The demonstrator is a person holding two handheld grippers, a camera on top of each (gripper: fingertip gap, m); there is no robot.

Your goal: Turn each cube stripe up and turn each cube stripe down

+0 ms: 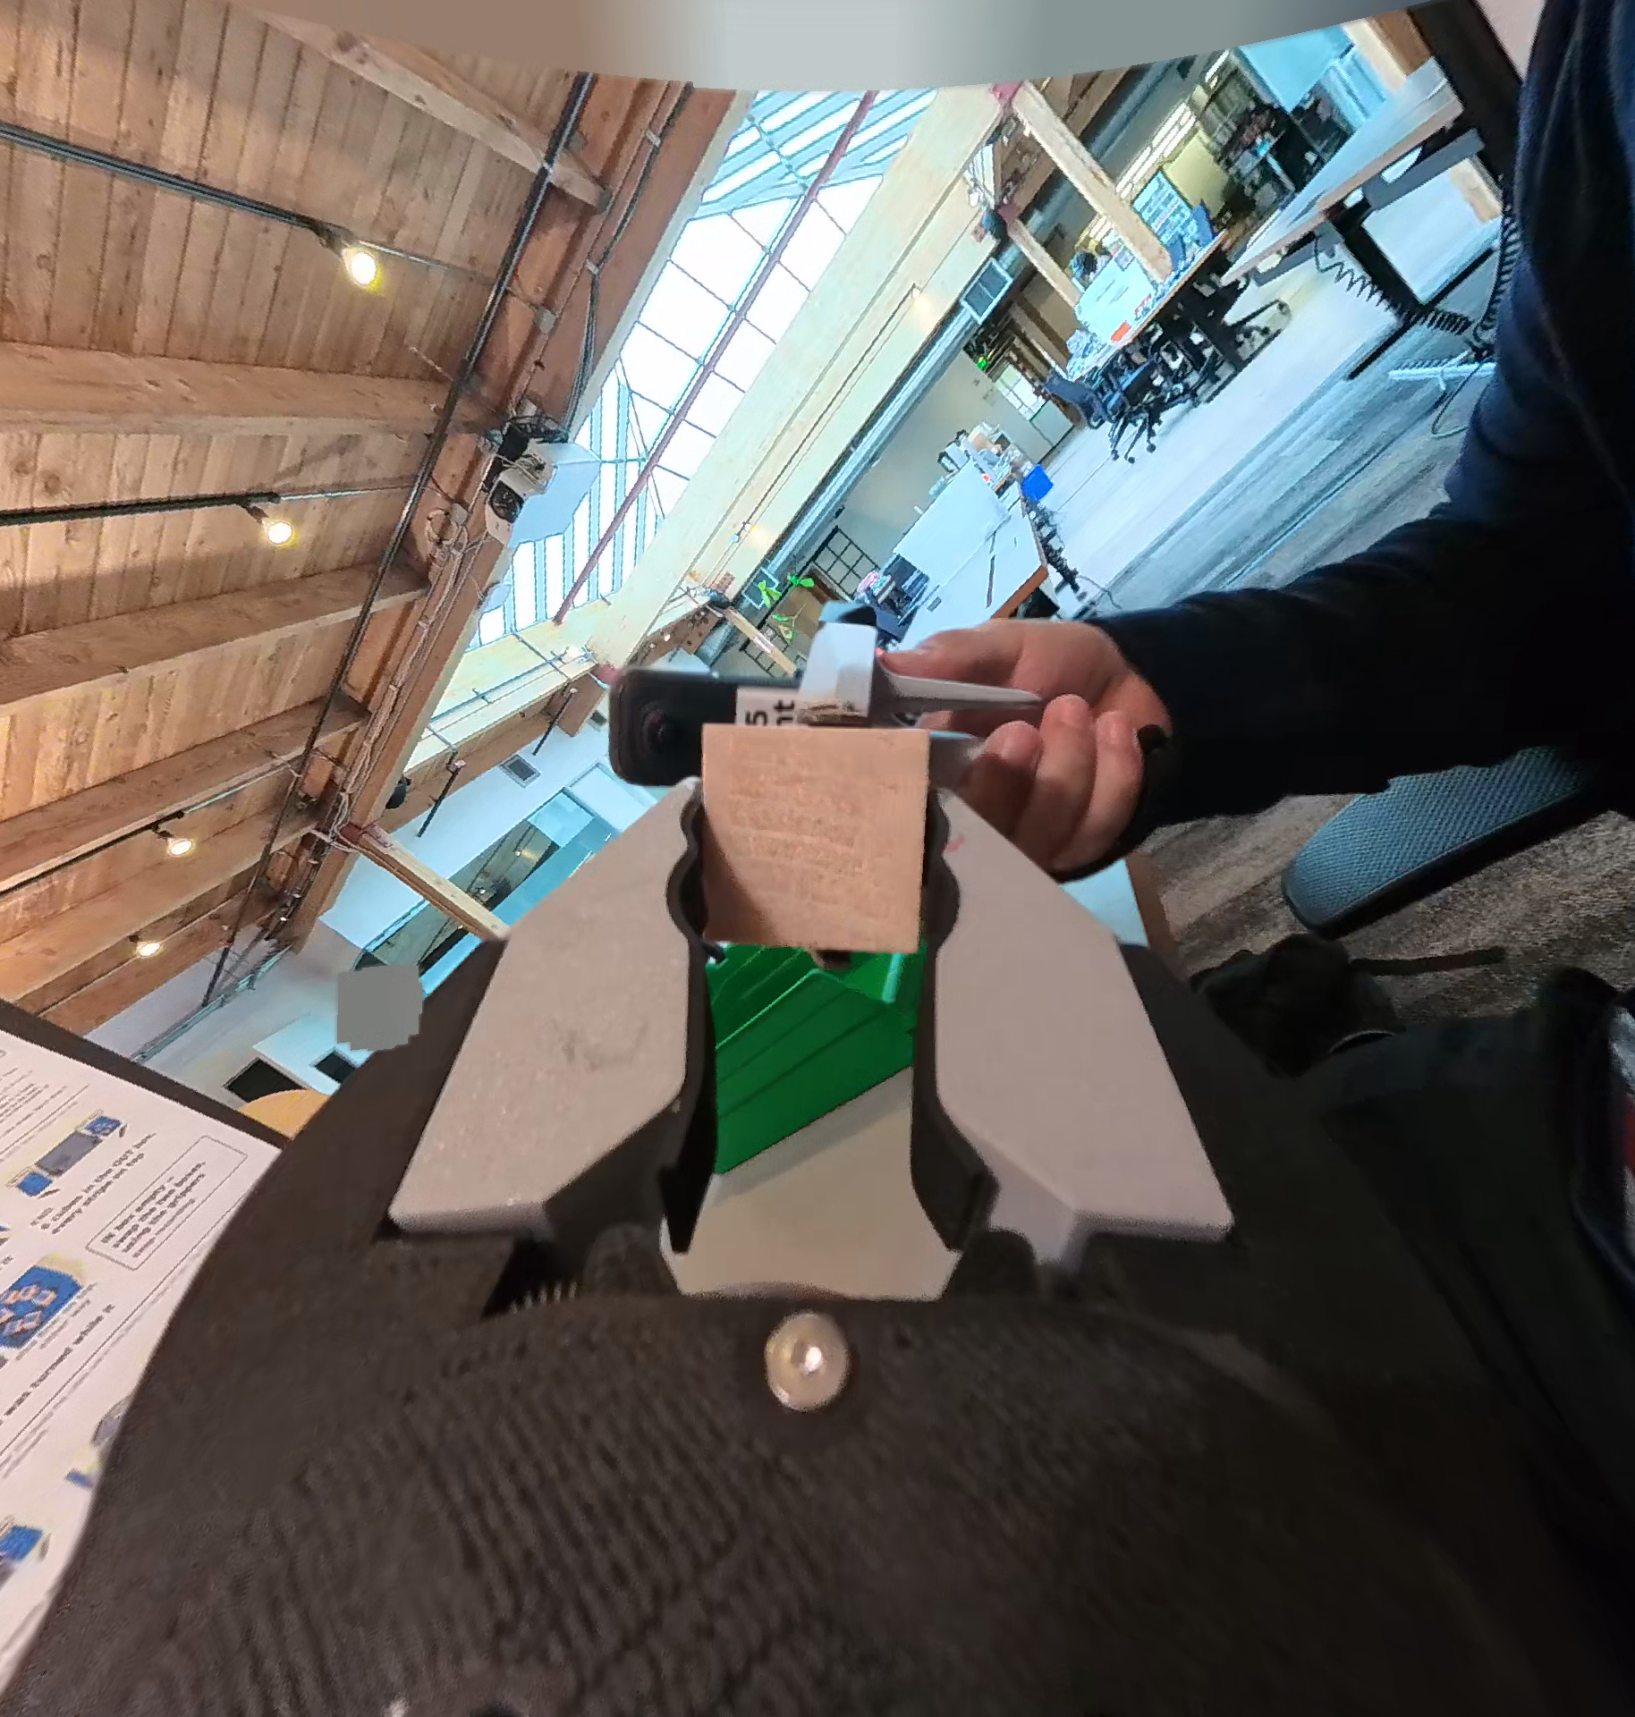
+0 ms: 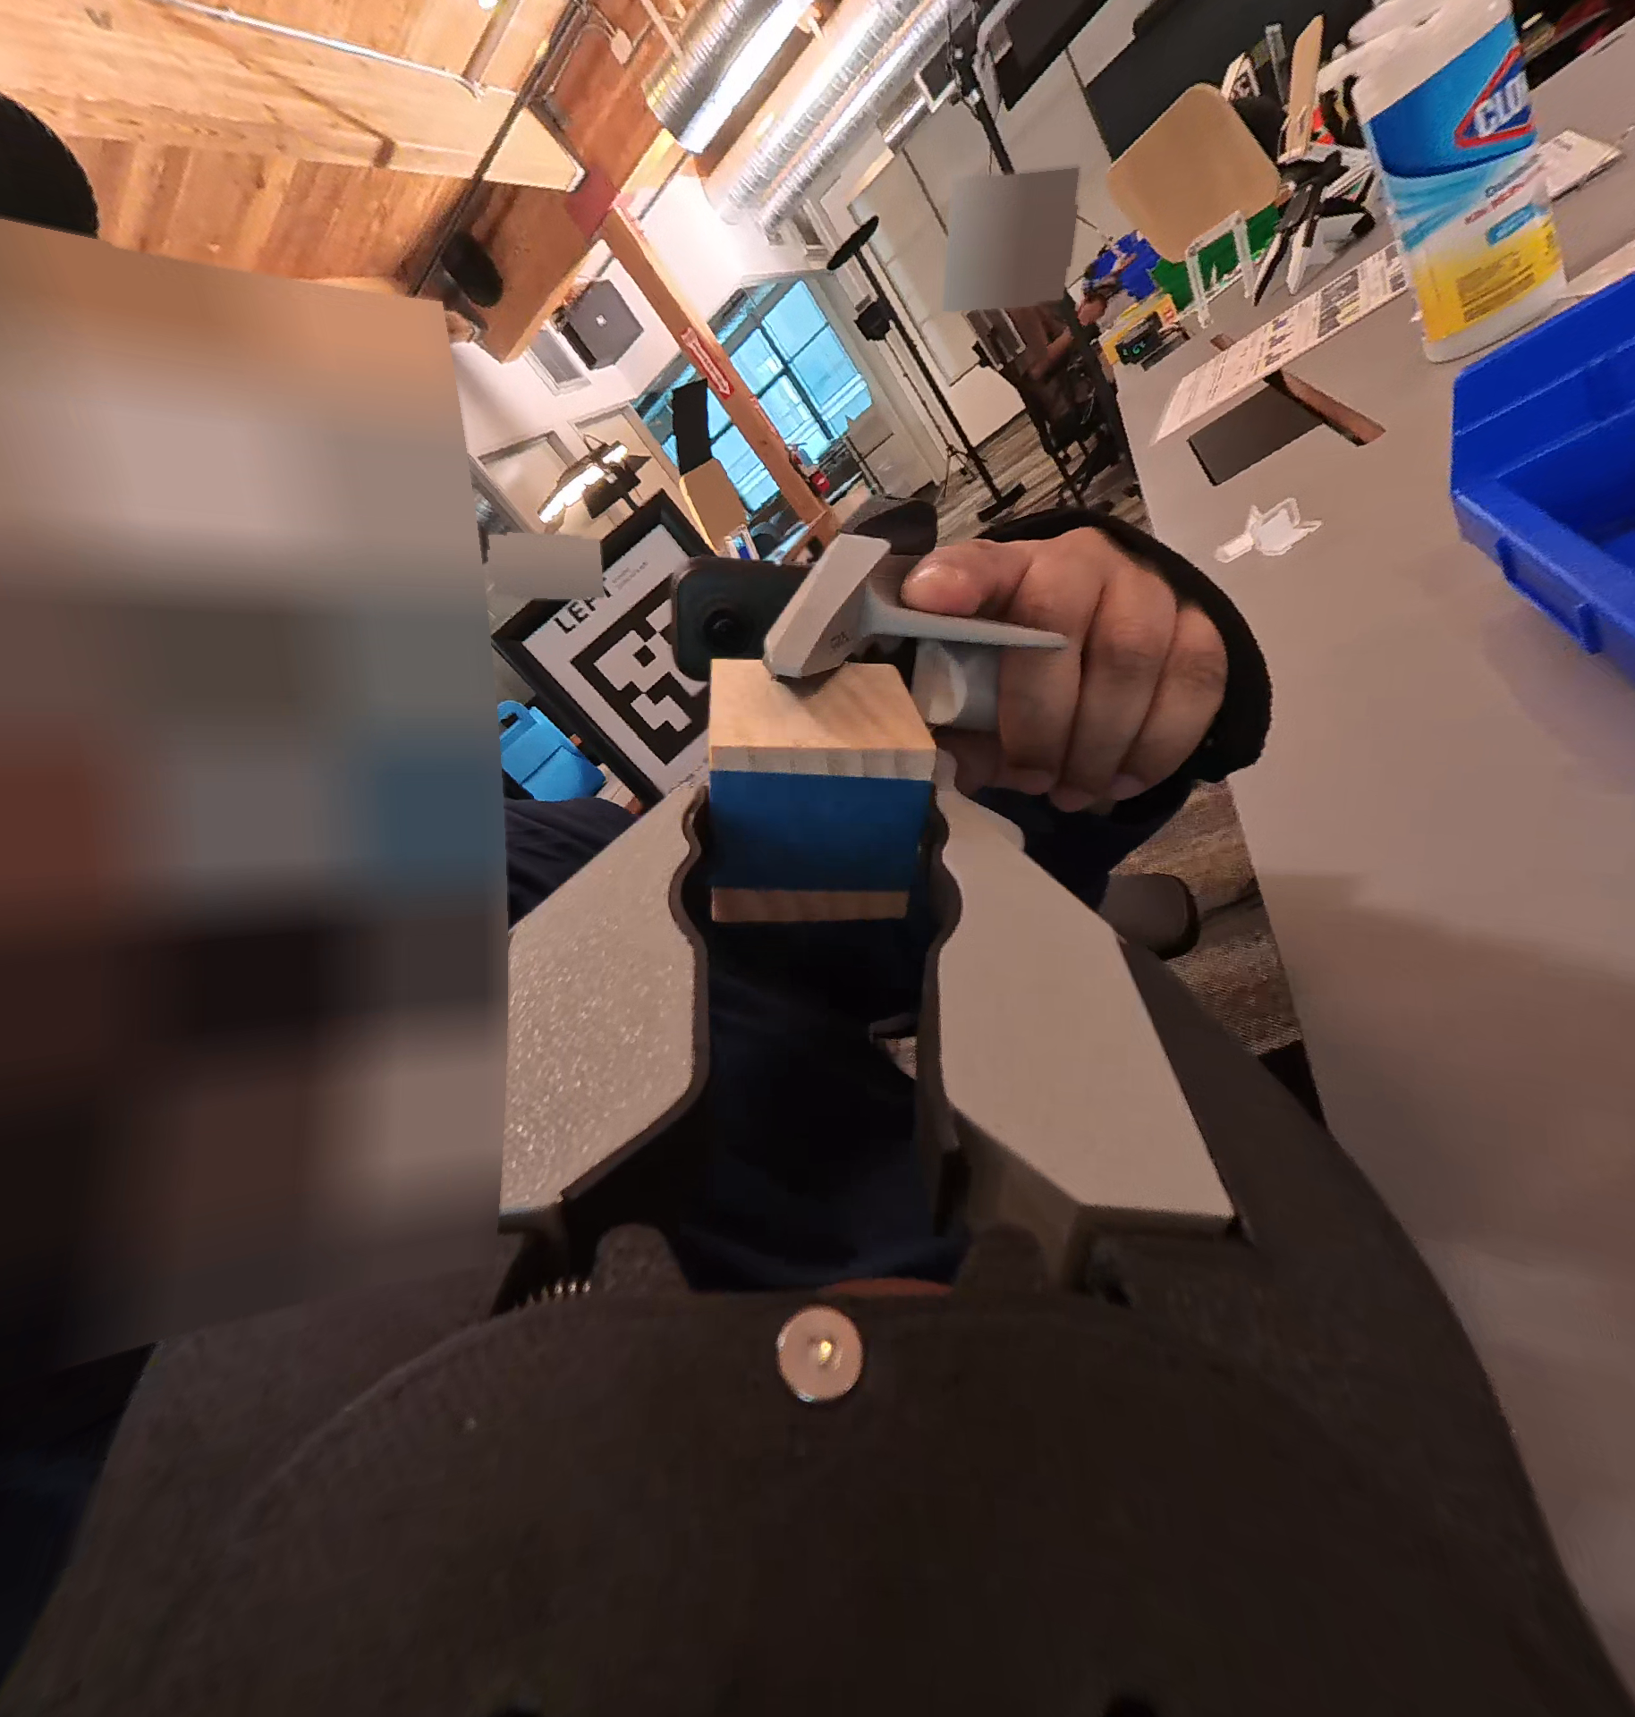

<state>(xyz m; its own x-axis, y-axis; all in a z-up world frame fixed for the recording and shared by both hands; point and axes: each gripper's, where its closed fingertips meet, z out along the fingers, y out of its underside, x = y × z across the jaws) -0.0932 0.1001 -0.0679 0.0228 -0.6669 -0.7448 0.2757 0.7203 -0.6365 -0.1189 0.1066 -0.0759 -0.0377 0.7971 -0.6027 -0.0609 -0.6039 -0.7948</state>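
Note:
One wooden cube is held in the air between both grippers. In the left wrist view it shows a plain wood face between my left gripper, whose jaws press its two sides. The right gripper's finger rests on the cube's top, held by a hand. In the right wrist view the same cube shows a wide blue stripe facing the camera. My right gripper clamps its sides. The left gripper's finger touches its top face.
A green bin sits on the table below the cube. A printed instruction sheet lies at the left. A blue bin and a wipes canister stand on the grey table. An office chair is at the right.

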